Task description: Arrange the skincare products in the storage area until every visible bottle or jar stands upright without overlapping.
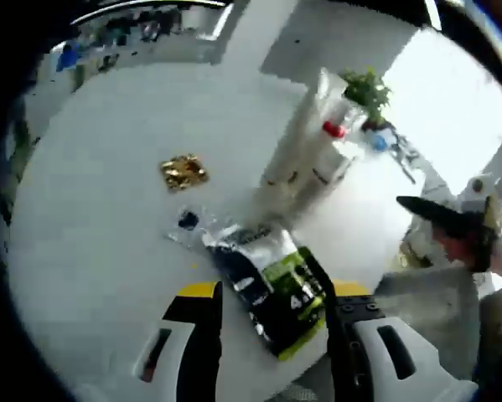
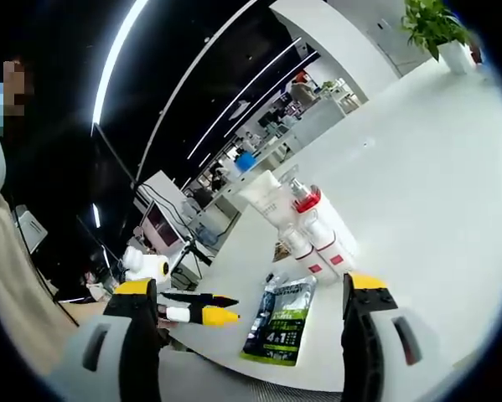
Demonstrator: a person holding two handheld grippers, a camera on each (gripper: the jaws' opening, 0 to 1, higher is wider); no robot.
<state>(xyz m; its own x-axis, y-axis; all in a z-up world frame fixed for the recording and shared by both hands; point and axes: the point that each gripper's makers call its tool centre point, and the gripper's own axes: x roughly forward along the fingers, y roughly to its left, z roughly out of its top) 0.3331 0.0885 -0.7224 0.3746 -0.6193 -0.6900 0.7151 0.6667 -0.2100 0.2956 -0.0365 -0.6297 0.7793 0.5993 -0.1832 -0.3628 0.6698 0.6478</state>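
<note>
My tongs: left gripper point(image 1: 267, 339) and right gripper point(image 2: 255, 335) both gape, holding nothing.
Done: bottles point(image 2: 313, 230) stand clustered, far.
Left: packet point(image 1: 271, 285) lies flat, near.

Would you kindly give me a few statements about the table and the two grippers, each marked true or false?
1. A dark pouch with a green label lies flat on the white table. True.
2. The left gripper is shut on the pouch. False: its jaws stand open on either side of it.
3. A crumpled gold wrapper lies apart from the pouch. True.
4. The red-capped bottle is blue. False: it is white.
5. The right gripper is open. True.
</note>
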